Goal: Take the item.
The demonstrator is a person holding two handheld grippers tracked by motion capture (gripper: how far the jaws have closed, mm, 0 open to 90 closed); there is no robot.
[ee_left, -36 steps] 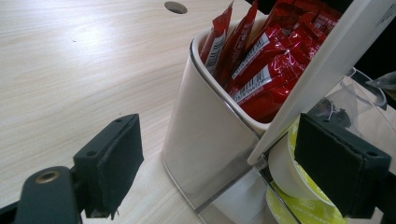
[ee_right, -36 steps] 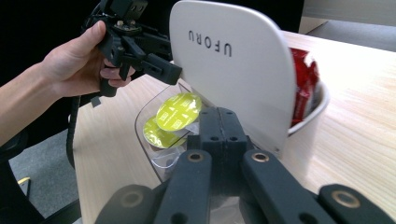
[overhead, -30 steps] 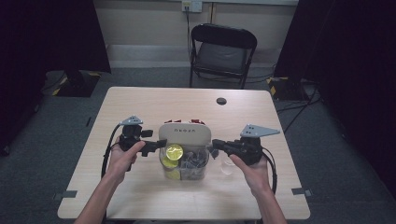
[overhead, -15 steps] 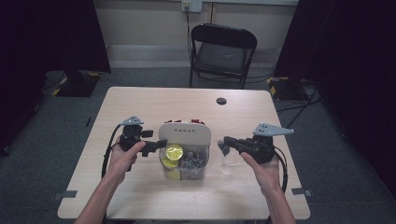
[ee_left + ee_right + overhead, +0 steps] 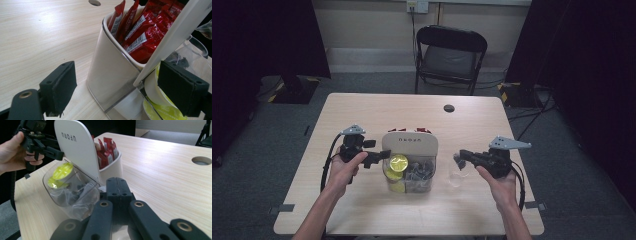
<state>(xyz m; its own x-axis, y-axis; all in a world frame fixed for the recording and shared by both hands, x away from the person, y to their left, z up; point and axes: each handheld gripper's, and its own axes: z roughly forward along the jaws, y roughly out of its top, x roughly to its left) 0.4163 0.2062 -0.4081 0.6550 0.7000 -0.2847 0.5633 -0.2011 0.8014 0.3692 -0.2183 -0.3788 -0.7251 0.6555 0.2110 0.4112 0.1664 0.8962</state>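
At bench centre: one white organiser (image 5: pixel 410 145) with a clear front bin holding yellow-lidded pods (image 5: pixel 398 162); red sachets (image 5: pixel 140 30) stand in the rear compartment. Left gripper (image 5: pixel 379 156) has jaws apart, straddling the organiser's corner, not clamped. Right gripper (image 5: pixel 460 157) has jaws pressed together on a small clear item (image 5: pixel 456 177), hard to identify, beside the bin. Risk: that thin piece may slip, and the unclamped organiser could skid if bumped.
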